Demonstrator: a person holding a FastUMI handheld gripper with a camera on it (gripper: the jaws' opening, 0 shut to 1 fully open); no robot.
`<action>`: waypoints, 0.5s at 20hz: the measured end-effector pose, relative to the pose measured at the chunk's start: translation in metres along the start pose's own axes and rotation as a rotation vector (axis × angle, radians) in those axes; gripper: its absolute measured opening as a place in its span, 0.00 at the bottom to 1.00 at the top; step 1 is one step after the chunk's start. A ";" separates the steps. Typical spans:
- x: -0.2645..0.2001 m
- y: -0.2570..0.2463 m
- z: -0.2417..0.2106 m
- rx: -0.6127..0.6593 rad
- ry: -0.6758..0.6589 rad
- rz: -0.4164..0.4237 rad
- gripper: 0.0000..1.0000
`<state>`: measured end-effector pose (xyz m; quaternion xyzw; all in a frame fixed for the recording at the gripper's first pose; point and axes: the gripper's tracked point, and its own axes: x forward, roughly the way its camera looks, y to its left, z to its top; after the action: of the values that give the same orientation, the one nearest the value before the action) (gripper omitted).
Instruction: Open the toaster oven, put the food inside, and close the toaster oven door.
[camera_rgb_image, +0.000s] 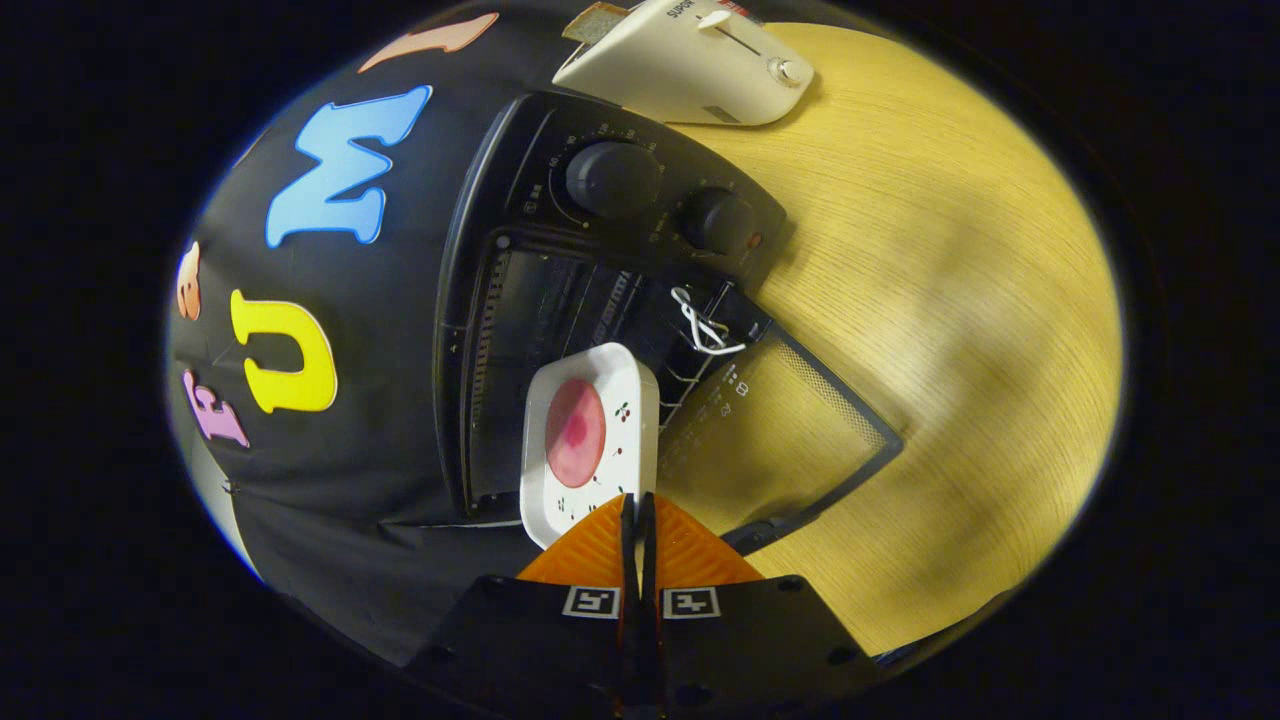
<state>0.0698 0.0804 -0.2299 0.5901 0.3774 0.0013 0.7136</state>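
- Gripper view: the hand-held gripper has its fingers nearly closed on the near edge of a white square plate, which carries a round pink food item.
- The plate sits just ahead of the fingers, seemingly at the mouth of the black toaster oven, whose glass door lies open.
- A wooden surface carries the oven and, beyond it, a white toaster.
- Black cloth wall behind.

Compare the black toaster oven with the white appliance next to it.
The toaster oven is black, with two round knobs; the white toaster has a slider and one small knob. The oven's door lies open with a white plate of food at its mouth, gripper pinching the plate's edge. Both stand on the wooden table.
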 end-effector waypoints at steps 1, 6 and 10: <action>0.005 0.002 0.005 0.022 -0.014 0.005 0.02; 0.034 0.016 0.026 0.102 -0.084 0.051 0.02; 0.057 0.028 0.033 0.169 -0.157 0.086 0.02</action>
<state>0.1407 0.0864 -0.2366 0.6621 0.2932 -0.0461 0.6882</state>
